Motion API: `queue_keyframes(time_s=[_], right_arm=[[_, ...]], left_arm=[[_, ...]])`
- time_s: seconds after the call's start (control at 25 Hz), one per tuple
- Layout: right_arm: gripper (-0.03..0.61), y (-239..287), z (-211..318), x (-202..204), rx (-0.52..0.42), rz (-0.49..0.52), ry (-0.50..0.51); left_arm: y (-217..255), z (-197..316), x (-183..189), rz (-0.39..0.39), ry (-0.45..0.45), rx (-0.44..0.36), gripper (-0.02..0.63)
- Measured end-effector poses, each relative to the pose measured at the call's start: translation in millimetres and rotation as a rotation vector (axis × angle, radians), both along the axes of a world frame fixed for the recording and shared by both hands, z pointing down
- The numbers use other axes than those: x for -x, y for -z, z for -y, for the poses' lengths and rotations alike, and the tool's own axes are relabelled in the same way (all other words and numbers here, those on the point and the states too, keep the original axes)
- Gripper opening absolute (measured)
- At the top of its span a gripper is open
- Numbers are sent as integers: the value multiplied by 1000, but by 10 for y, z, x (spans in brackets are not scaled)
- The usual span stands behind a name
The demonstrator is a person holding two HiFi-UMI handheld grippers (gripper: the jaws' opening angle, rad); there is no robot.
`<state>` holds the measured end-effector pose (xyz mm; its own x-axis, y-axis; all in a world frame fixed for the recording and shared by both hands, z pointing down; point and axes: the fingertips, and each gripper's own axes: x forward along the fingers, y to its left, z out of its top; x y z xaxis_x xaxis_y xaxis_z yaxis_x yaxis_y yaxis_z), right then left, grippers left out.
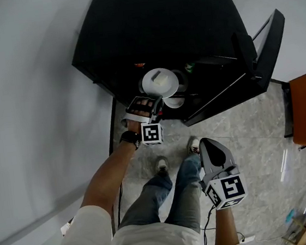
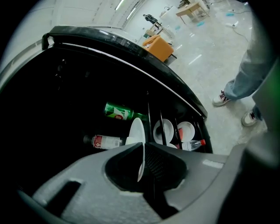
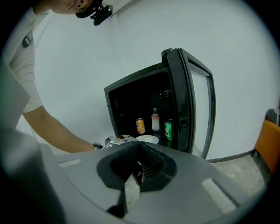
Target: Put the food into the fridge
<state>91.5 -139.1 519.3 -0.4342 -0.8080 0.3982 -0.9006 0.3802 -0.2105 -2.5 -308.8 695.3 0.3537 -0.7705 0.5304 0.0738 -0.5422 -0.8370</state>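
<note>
The plate (image 1: 168,86) of food is pinched by its rim in the left tool (image 1: 155,103) and is held inside the open fridge (image 1: 158,20), near a green can (image 2: 117,111) and a bottle (image 2: 103,141). The right tool (image 3: 138,168) is pressed together, empty. Only setting down and release seem left.

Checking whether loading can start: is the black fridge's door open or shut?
Open. In the right gripper view the black fridge door stands swung wide, leaving the orange can and green can inside plainly visible.
</note>
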Motion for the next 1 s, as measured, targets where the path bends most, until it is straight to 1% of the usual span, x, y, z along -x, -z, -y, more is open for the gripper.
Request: queue_keyframes(time_s=[0.32,0.52,0.72,1.0], right_arm=[[8,-34,8,1,6,-2,1],[8,-94,14,-1,22,-4,4],[8,-156,28,-11,32,-7,-6],[8,-166,39,30,30,-8,-6]], left_arm=[[45,2,-1,-9,-9,-30,8],[75,-12,22,-13,-20,-67,6],[69,-95,71,-41,-28,-91,6],[114,-128,137,-52,-38,-90,6]])
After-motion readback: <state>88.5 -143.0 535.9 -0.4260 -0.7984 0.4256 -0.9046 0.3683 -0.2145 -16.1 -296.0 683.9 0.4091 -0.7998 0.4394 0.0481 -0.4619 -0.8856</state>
